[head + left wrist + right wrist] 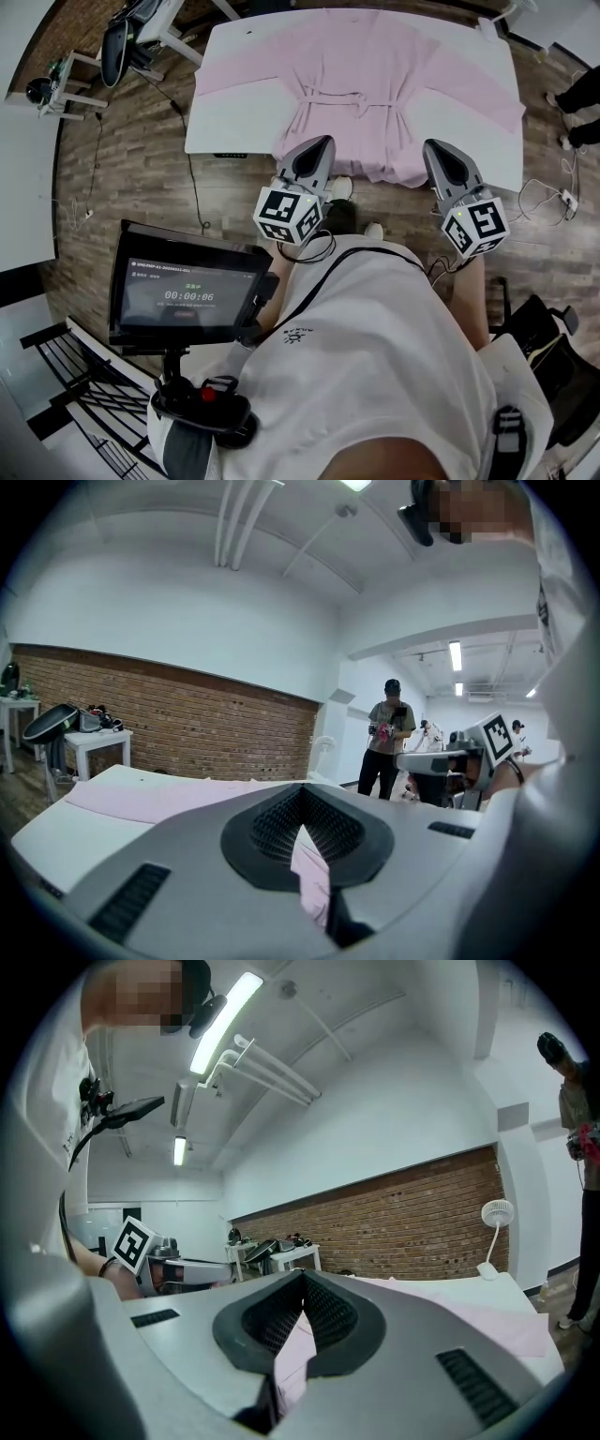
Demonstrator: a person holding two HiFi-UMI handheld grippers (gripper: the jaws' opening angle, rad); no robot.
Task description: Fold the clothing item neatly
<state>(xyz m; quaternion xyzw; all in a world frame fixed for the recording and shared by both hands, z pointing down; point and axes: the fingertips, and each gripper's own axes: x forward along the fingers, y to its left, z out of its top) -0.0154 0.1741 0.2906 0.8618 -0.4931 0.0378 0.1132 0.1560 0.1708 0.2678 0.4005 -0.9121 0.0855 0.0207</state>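
Note:
A pink robe (pixel 375 66) lies spread flat on the white table (pixel 234 122), sleeves out to both sides and its belt tied at the middle. My left gripper (pixel 323 141) hangs over the near edge of the table by the robe's hem, jaws shut with nothing between them. My right gripper (pixel 433 145) is held the same way further right, also shut and empty. In the left gripper view the left gripper (pixel 302 791) points nearly level across the robe (pixel 141 799). The right gripper (pixel 304 1279) likewise looks over the pink cloth (pixel 450 1302).
A monitor on a stand (pixel 187 291) is at my left side. A small white table (pixel 66 84) and a chair (pixel 117 47) stand at far left. Cables lie on the wood floor. A person (pixel 389 738) stands beyond the table; a fan (pixel 495 1213) sits at its far corner.

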